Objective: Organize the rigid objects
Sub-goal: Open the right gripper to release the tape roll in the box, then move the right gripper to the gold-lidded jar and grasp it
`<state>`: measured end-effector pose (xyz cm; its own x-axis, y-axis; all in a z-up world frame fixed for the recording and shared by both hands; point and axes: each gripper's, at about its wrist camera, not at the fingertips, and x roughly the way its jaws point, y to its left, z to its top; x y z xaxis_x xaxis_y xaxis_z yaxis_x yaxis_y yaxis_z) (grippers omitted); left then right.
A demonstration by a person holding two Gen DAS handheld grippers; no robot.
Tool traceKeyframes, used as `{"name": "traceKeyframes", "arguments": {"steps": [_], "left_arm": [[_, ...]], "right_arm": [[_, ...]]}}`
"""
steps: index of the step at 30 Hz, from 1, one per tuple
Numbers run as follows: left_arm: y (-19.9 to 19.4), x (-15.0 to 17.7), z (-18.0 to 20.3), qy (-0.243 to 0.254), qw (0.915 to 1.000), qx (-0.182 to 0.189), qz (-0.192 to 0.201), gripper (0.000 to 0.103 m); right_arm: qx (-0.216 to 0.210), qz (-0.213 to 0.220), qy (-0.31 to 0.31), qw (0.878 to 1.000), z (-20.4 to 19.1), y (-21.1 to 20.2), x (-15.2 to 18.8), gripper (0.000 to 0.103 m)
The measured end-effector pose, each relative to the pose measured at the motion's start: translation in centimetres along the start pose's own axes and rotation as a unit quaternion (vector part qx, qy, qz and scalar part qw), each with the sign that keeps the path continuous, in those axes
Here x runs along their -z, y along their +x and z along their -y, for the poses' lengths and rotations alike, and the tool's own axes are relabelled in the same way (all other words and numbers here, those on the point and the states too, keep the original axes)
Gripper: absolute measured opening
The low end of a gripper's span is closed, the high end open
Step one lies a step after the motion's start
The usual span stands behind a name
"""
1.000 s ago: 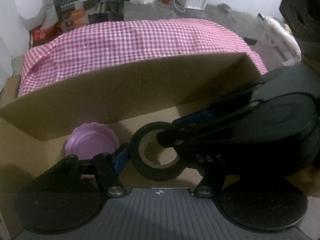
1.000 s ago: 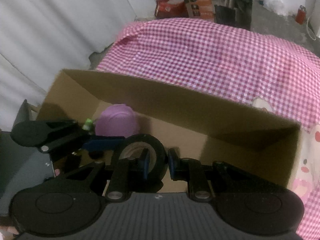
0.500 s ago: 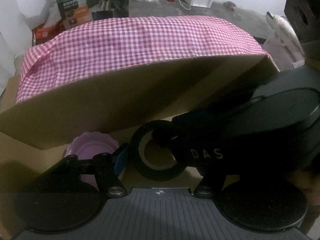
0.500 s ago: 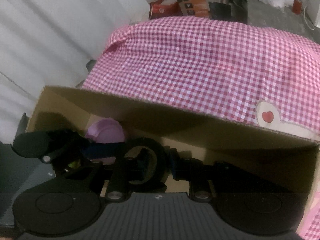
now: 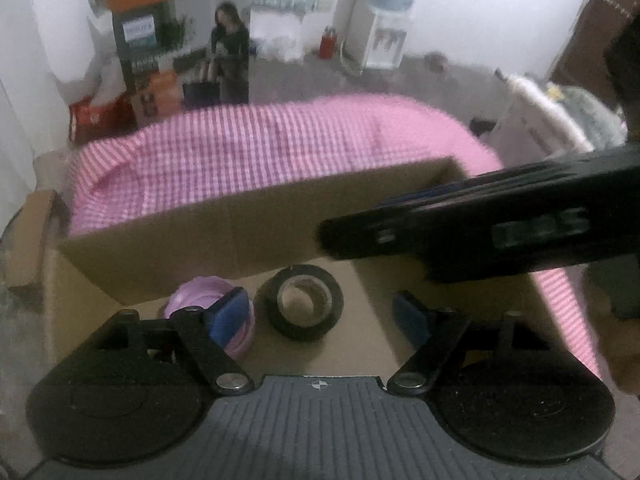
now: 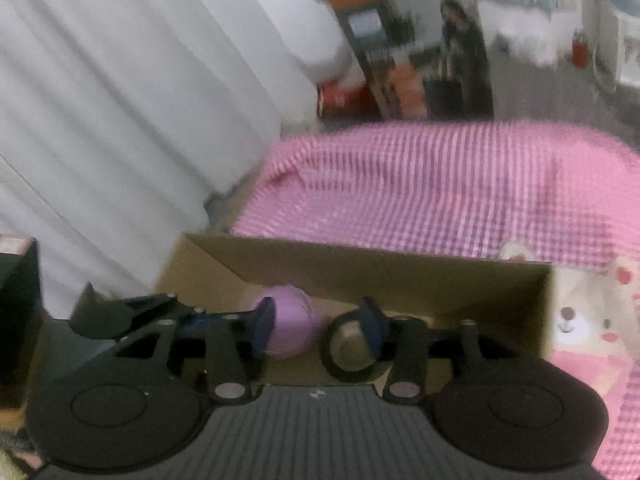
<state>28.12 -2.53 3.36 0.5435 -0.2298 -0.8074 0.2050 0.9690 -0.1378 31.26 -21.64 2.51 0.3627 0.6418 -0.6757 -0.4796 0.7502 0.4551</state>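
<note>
Pink checked cloth (image 5: 280,148) lies behind the box (image 5: 240,232), where tape (image 5: 305,307) sits beside a purple lid (image 5: 200,296). Both grippers, left (image 5: 324,316) and right (image 6: 316,326), have just been opening and hold nothing.

Both views ride on hand-held grippers and look forward and steeply down along blue-padded fingers into one open cardboard box (image 5: 168,240). The left wrist view sits close above the near edge, facing the far wall and the pink checked cloth (image 5: 260,148) beyond. The right wrist view looks from further right, angled leftward. Both share the black tape roll (image 5: 305,302), the purple dish (image 6: 289,326) and the cloth.
</note>
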Motion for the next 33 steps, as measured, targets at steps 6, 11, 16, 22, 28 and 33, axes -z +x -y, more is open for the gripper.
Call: {"name": "traceKeyframes", "arguments": {"steps": [6, 11, 16, 22, 28, 33], "left_arm": [[-6.6, 2.4, 0.5, 0.014, 0.9975, 0.015, 0.067, 0.084], [-11.1, 5.5, 0.6, 0.006, 0.9932, 0.041, 0.108, 0.093], [-13.8, 9.4, 0.7, 0.012, 0.9899, 0.072, 0.121, 0.103], [-14.5, 15.0, 1.0, 0.004, 0.9879, 0.098, 0.12, 0.103], [-13.7, 19.3, 1.6, -0.008, 0.9849, 0.09, 0.148, 0.103], [-11.9, 21.1, 1.6, -0.01, 0.9829, 0.101, 0.154, 0.103]], "right_arm": [[-0.006, 0.086, -0.013, 0.996, -2.4, -8.3, 3.6, 0.071], [0.005, 0.14, -0.033, 0.99, -4.8, -14.1, 8.6, 0.09], [0.005, 0.173, -0.045, 0.984, -7.0, -17.9, 14.6, 0.101], [-0.018, 0.178, -0.011, 0.984, -7.5, -18.4, 20.8, 0.101], [-0.048, 0.151, 0.048, 0.986, -6.5, -15.6, 24.6, 0.101], [-0.062, 0.125, 0.093, 0.986, -5.3, -12.7, 25.5, 0.1]]}}
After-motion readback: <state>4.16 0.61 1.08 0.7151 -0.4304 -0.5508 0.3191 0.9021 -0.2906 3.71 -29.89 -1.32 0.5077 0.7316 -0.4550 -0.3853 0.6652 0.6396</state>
